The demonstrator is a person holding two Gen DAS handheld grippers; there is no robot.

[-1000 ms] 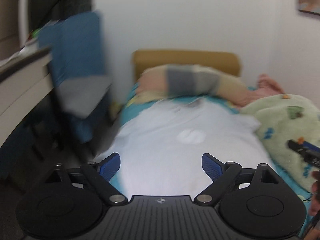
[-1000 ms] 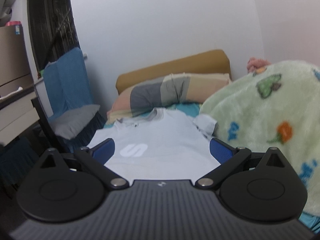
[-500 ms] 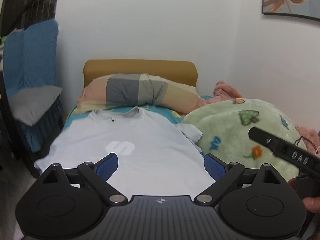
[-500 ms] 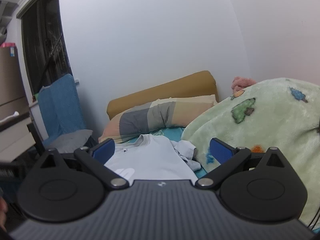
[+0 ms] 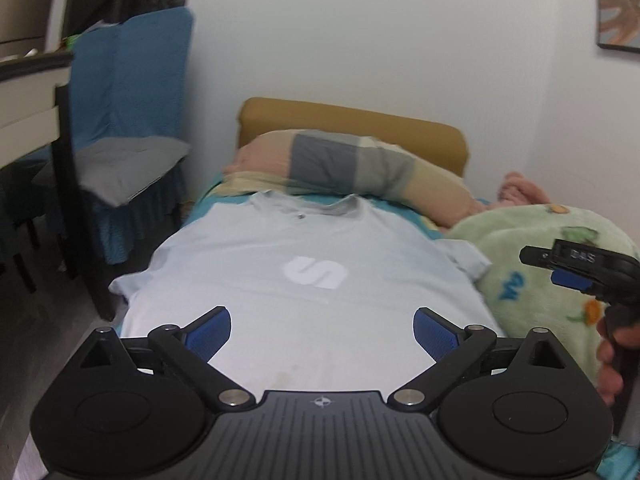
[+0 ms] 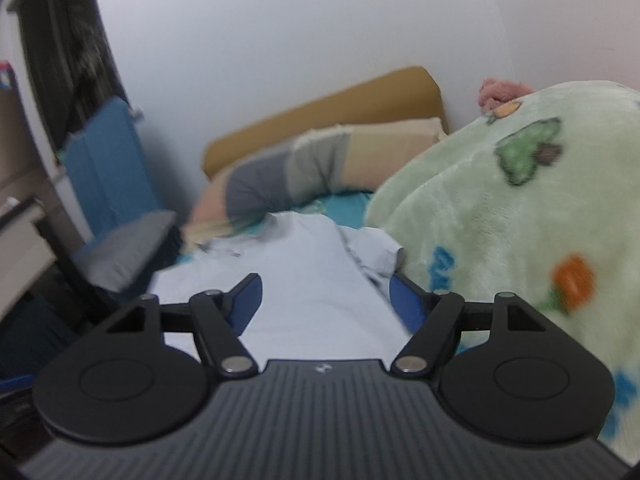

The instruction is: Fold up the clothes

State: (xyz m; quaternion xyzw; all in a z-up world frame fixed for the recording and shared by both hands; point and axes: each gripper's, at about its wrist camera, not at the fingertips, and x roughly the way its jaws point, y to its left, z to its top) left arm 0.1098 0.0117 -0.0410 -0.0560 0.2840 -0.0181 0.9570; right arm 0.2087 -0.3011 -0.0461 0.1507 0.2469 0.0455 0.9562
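So the bed is taking up most of the room, with a fluffy green blanket bunching up along one side and the pale blue t-shirt lying flat, collar toward the pillow. The left gripper is hovering over the hem, jaws spreading wide with nothing pinched. The right gripper is closing on air near the blanket-side sleeve, so I'm guessing it risks snagging blanket fluff along with the shirt.
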